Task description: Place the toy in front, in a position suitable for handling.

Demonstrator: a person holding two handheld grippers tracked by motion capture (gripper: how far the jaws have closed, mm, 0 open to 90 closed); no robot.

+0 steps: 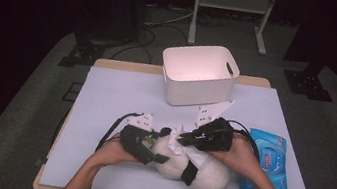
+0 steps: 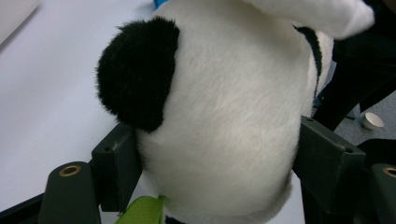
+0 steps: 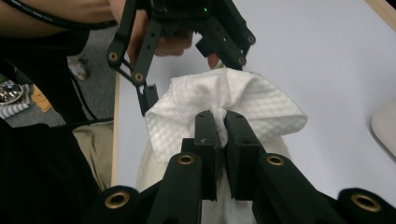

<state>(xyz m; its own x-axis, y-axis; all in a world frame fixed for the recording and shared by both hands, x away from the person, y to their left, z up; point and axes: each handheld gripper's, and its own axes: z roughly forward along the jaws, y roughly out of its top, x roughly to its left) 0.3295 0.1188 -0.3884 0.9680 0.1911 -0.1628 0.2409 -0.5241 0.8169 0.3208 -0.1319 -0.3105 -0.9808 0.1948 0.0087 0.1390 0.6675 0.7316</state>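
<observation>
Panda (image 1: 195, 172) lies near the table's (image 1: 105, 95) front edge, long axis running from head at left to rump at right-front, face hidden. Left gripper (image 1: 148, 147) has its jaws wide, clamped on the head. Right gripper (image 1: 185, 138), jaws nearly shut, pinches a wipe (image 1: 177, 139) over the head. Pack (image 1: 267, 162) partly behind the right arm.

White plastic bin (image 1: 199, 74) with cut-out handles, upper centre of the high view, standing at the far edge of a pale lavender mat (image 1: 105, 100); blue packet of wet wipes (image 1: 267, 162) lying flat at lower right of the same frame, near the mat's edge; wooden table rim (image 1: 110, 64) showing beyond the mat; grey carpeted floor (image 1: 18, 102) to the left; white metal stand (image 1: 233, 3) at top centre, black cables (image 1: 160, 20) trailing beside it.
</observation>
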